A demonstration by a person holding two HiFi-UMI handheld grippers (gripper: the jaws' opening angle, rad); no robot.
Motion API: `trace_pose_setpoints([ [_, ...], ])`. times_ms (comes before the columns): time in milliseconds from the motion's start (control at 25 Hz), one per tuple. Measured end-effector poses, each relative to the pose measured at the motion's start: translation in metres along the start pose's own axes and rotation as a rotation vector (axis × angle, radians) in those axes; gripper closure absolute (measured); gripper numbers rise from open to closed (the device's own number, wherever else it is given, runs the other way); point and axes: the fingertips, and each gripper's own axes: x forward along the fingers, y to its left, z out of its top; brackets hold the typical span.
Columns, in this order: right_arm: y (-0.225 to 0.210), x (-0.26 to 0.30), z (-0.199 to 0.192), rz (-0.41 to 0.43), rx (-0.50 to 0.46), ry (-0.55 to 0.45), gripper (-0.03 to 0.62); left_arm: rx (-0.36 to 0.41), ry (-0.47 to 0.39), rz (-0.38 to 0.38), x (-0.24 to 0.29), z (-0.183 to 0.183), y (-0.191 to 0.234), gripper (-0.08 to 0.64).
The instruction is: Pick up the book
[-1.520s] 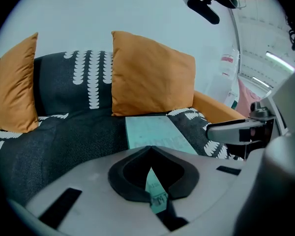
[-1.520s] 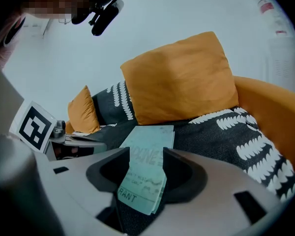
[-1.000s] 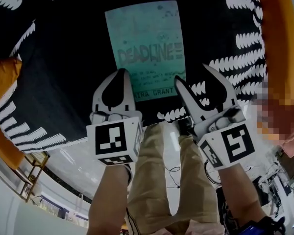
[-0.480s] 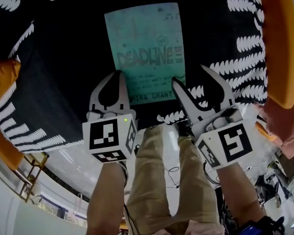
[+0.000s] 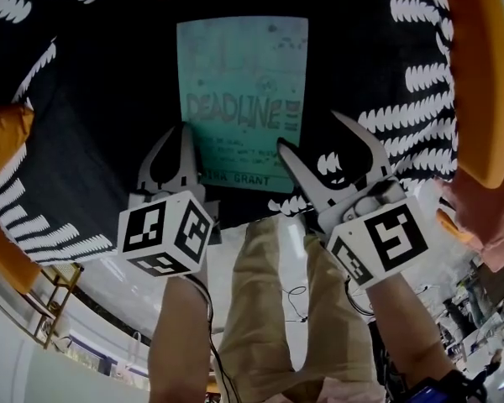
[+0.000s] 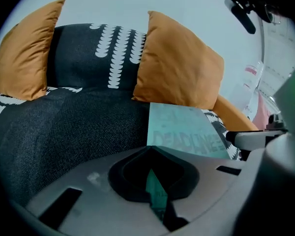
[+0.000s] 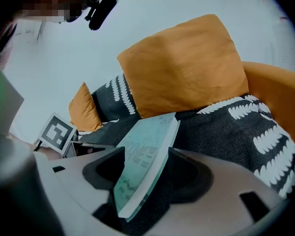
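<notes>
A teal book titled "DEADLINE" lies on the black sofa seat. My left gripper is at the book's near left corner with its jaws together. In the left gripper view a teal sliver of the book shows in the seam between the jaws of my left gripper. My right gripper stands wide open astride the near right corner. In the right gripper view the book runs tilted between the two jaws of my right gripper, near edge raised off the fabric.
Orange cushions lean on the backrest behind the book. An orange armrest borders the seat at the right. The seat's front edge runs just under the grippers, above the person's tan trousers.
Both grippers have moved forward and left onto the book's near corners. The left gripper has turned on its side. The book has shifted slightly left and nearer.
</notes>
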Motion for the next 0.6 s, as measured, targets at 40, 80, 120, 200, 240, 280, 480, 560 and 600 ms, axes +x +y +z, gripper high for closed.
trace_pose_setpoints([
  [40, 0.0, 0.0, 0.0, 0.003, 0.004, 0.002, 0.313, -0.017, -0.003, 0.002, 0.0, 0.0, 0.002, 0.549],
  [80, 0.001, 0.001, 0.0, 0.007, 0.007, 0.004, 0.309, -0.032, -0.006, 0.004, 0.0, 0.001, 0.004, 0.549],
  [120, 0.002, 0.001, 0.0, 0.013, 0.013, 0.005, 0.306, -0.044, -0.008, 0.007, 0.0, 0.001, 0.007, 0.549],
  [200, 0.005, 0.004, -0.001, 0.03, 0.031, 0.008, 0.287, -0.052, -0.009, 0.011, -0.001, 0.001, 0.009, 0.549],
  [240, 0.006, 0.005, -0.002, 0.038, 0.043, 0.012, 0.286, -0.051, -0.008, 0.011, -0.001, 0.002, 0.009, 0.549],
  [280, 0.007, 0.007, -0.003, 0.046, 0.057, 0.016, 0.287, -0.051, -0.007, 0.01, -0.001, 0.002, 0.008, 0.549],
  [480, 0.011, 0.013, -0.008, 0.094, 0.17, 0.034, 0.285, -0.06, -0.008, 0.007, 0.0, 0.004, 0.008, 0.548],
  [560, 0.013, 0.016, -0.011, 0.121, 0.222, 0.047, 0.285, -0.062, -0.01, 0.008, 0.0, 0.004, 0.008, 0.549],
  [600, 0.015, 0.018, -0.012, 0.135, 0.245, 0.054, 0.287, -0.063, -0.011, 0.008, 0.0, 0.004, 0.007, 0.549],
])
